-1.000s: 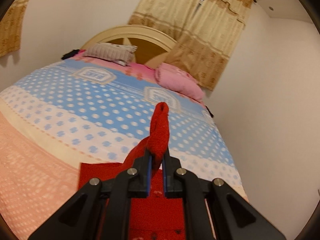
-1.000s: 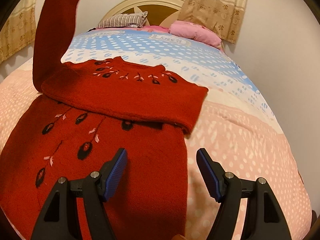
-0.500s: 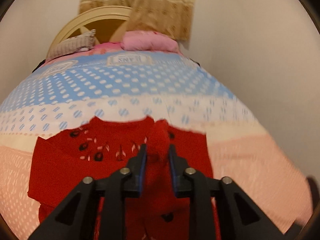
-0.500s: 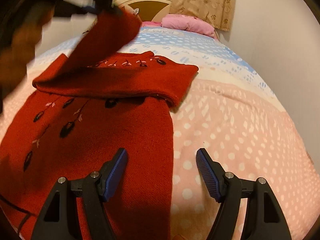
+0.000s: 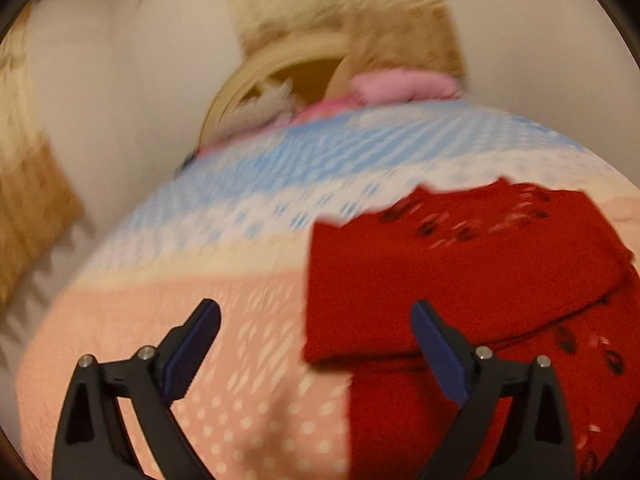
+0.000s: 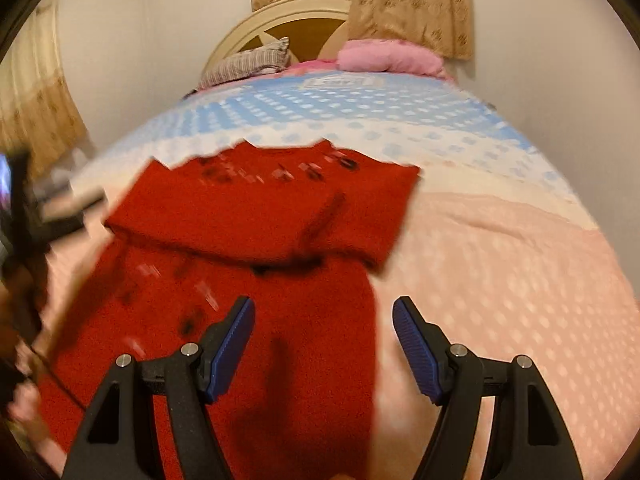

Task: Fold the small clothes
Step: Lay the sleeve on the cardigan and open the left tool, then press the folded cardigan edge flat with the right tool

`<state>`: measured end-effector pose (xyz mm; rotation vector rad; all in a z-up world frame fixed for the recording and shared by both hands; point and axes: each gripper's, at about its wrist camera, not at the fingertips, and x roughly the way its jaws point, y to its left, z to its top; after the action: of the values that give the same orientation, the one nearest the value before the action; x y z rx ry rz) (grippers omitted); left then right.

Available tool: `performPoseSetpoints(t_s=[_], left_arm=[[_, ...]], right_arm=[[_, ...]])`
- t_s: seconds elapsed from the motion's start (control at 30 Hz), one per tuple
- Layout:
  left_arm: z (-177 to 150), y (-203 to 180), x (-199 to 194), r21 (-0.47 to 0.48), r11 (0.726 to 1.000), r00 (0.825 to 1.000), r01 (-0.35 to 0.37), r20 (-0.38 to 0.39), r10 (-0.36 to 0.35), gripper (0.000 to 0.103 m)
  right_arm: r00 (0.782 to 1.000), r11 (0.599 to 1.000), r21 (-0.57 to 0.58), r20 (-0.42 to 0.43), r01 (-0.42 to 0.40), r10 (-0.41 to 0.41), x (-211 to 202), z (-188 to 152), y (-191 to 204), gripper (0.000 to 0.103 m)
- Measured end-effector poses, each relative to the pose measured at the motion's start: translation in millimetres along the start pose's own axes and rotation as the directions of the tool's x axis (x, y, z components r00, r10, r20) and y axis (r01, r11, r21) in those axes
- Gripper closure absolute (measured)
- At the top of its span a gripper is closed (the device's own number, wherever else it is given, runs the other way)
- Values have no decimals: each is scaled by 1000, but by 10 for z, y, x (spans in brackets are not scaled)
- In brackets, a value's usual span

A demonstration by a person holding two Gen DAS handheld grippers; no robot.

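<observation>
A red knitted sweater with dark flower embroidery lies flat on the bed, both sleeves folded across its chest. In the left wrist view the sweater fills the right half, its folded sleeve edge facing me. My left gripper hangs over the sweater's left edge and the pink bedspread, its jaws opening wide with nothing gripped between them. My right gripper stands open above the sweater's right hem, pads apart and touching no cloth. The left view is blurred by motion.
The bed carries a pink and blue dotted bedspread. A striped pillow and a pink pillow lie by the cream headboard. Beige curtains hang behind. A person's hand and a dark, blurred object show at the left edge.
My left gripper let go of the red sleeve, which now lies folded across the sweater. It dropped down and swung to the sweater's left side, jaws spreading. The right gripper barely shifted.
</observation>
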<state>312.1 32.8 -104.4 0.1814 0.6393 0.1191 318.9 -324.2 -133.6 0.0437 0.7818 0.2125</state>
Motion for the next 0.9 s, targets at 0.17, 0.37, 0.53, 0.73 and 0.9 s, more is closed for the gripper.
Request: performPoseSetpoints(t_s=[0.17, 0.37, 0.53, 0.73, 0.9], left_arm=[[-105, 131, 205, -119, 993, 996, 15, -83, -25, 5], [-144, 184, 120, -130, 991, 996, 31, -81, -42, 5], [-109, 304, 250, -126, 992, 996, 22, -78, -32, 5], [-154, 227, 360, -132, 991, 992, 32, -120, -48, 5], [0, 223, 216, -136, 990, 997, 36, -68, -45, 4]], right_arm=[[992, 996, 81, -111, -44, 53, 510, 470, 52, 43], [975, 995, 44, -211, 85, -74, 1059, 549, 93, 97], [990, 998, -6, -126, 63, -64, 664, 644, 229, 97], [975, 981, -46, -110, 187, -191, 735, 710, 110, 97], [950, 962, -62, -155, 266, -272, 944, 535, -60, 60]])
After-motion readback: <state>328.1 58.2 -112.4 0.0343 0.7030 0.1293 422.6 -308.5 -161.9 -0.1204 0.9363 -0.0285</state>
